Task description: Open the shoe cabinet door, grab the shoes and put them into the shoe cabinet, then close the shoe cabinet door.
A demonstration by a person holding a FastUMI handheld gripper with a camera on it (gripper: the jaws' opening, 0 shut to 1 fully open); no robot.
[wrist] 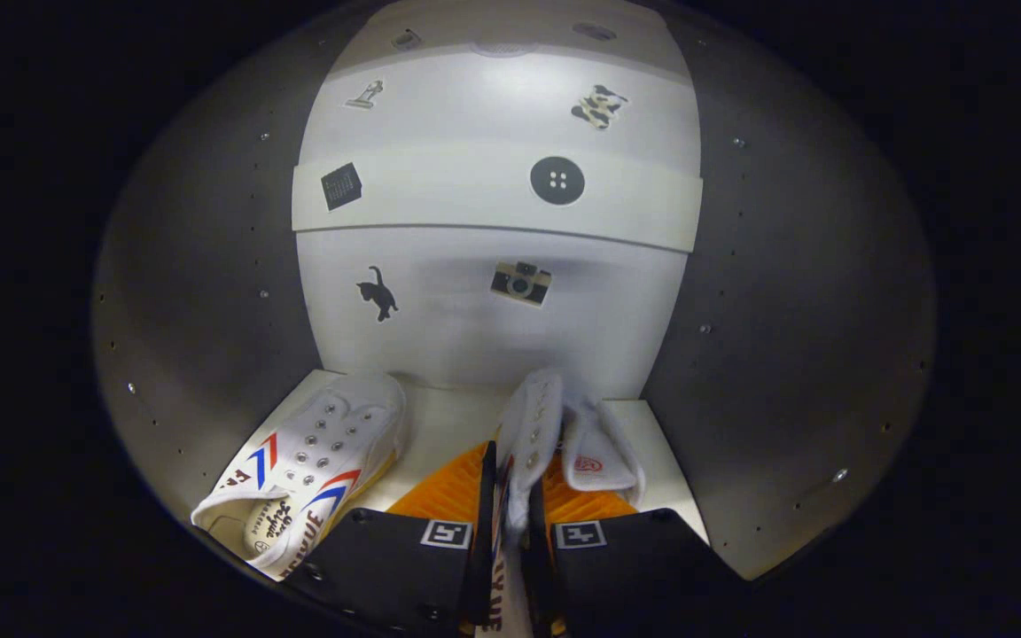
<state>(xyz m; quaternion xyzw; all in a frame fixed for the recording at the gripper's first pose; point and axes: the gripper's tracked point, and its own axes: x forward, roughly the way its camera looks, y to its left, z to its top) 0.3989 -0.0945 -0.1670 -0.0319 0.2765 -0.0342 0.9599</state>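
Hand-held gripper (510, 532) clamps my second shoe (530, 443) inside the shoe cabinet (209, 266), right of the first shoe (315, 470); release and door-closing remain, I judge.

The cabinet's bottom shelf (448, 416) is white, set between dark side walls. One white shoe (315, 470) with red and blue stripes lies on it to the left. A second shoe (533, 434) sits to the right — its side wall pinched between both fingers of the tool (510, 523) — whether it rests on the shelf is unclear.
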